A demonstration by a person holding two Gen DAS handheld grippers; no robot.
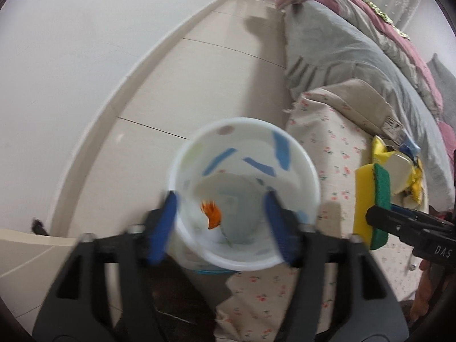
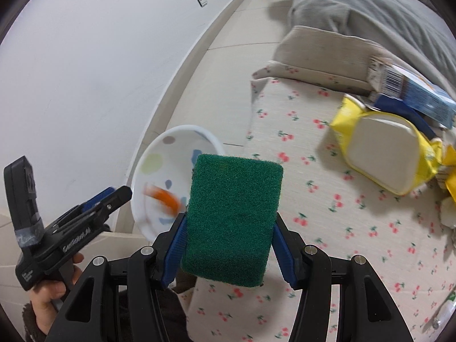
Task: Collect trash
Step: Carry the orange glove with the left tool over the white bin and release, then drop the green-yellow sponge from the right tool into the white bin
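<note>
The left gripper [image 1: 221, 222] is seen poised over the white bin [image 1: 243, 193], which stands on the floor [image 1: 199, 65] beside the edge of the cherry-print cloth [image 1: 327, 154]. Its blue fingers [image 1: 161, 228] are spread wide, one outside the bin's left rim and the other over the right side of its mouth; nothing is held between them. An orange scrap [image 1: 211, 213] is seen inside the bin, blurred, low against the pale bottom. Blue, green and grey patches are noted on the bin's inner wall.

The right gripper [image 2: 228, 245] is shown pinching a sponge [image 2: 233, 222], its fingers [image 2: 175, 252] pressed against the sponge's two long sides. The green scouring face is turned towards the right camera; in the left view the yellow foam layer is seen too, with the sponge held upright over the cloth, just right of the bin.

Further right on the cloth a yellow packet [image 2: 382, 154] is lying, with a pale panel on its face, and a blue box [image 2: 419, 97] is resting behind it, touching it. A beige cushion [image 2: 322, 54] and a grey blanket [image 2: 370, 8] are seen beyond. A white wall [image 2: 85, 71] runs along the floor on the left.

In the right view the left gripper is seen from the side, gripped by a hand [image 2: 54, 296] in a dark fuzzy sleeve, with its tips at the bin's near rim.
</note>
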